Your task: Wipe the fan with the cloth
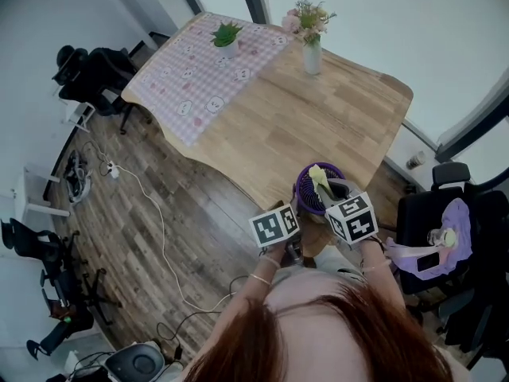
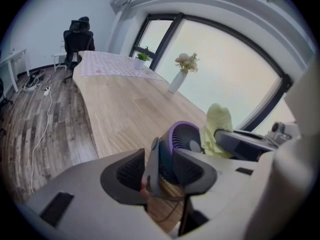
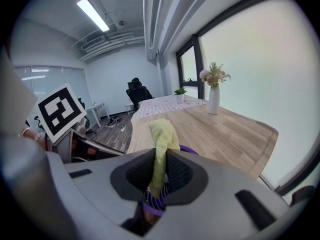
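Observation:
A small purple fan (image 1: 315,188) stands at the near edge of the wooden table (image 1: 318,126), just in front of me. A pale yellow cloth (image 3: 162,134) sticks up from my right gripper (image 3: 161,171), which is shut on it directly over the fan's purple rim (image 3: 151,204). In the head view the cloth (image 1: 319,179) lies against the top of the fan. My left gripper (image 2: 159,170) is at the fan's (image 2: 182,139) left side. Its jaws stand wide, with the fan's dark edge between the pads, and they do not seem to press on it.
At the table's far end there is a white vase of flowers (image 1: 312,54) and a small potted plant (image 1: 227,38) on a pink checked tablecloth (image 1: 199,78). Office chairs stand at the far left (image 1: 95,74) and near right (image 1: 453,237). A white cable (image 1: 163,237) runs across the floor.

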`<state>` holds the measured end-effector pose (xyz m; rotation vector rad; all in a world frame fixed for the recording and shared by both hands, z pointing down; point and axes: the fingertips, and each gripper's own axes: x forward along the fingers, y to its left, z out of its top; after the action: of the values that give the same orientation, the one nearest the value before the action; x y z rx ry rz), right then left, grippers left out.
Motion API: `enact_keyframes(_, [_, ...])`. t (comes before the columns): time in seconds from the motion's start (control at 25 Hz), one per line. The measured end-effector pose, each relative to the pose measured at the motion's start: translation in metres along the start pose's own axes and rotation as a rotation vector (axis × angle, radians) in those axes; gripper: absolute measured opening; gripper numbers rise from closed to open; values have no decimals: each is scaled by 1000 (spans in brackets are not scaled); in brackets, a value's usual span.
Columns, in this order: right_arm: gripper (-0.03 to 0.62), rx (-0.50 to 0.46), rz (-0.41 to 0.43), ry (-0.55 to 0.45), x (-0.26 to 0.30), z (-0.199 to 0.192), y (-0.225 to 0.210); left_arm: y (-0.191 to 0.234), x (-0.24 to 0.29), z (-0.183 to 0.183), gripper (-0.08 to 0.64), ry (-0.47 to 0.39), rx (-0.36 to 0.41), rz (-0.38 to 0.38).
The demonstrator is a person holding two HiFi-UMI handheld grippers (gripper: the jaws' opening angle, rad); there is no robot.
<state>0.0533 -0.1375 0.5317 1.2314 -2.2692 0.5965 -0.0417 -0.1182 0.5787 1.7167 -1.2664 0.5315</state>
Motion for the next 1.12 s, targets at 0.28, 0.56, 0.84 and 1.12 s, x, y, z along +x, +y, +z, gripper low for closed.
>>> enact_keyframes(0.28, [43, 40, 7, -112, -17, 30, 1, -21, -27, 31, 99, -136, 192, -8])
enact_keyframes(0.56, [43, 56, 4, -216, -37, 60, -2, -43, -53, 61, 64, -270, 325, -31])
enact_keyframes(0.84, [43, 31, 4, -286, -60, 82, 2, -61, -80, 83, 52, -381, 383, -70])
enact_keyframes(1.12, [43, -36, -6, -336, -82, 102, 9, -75, -109, 104, 38, -492, 475, -69])
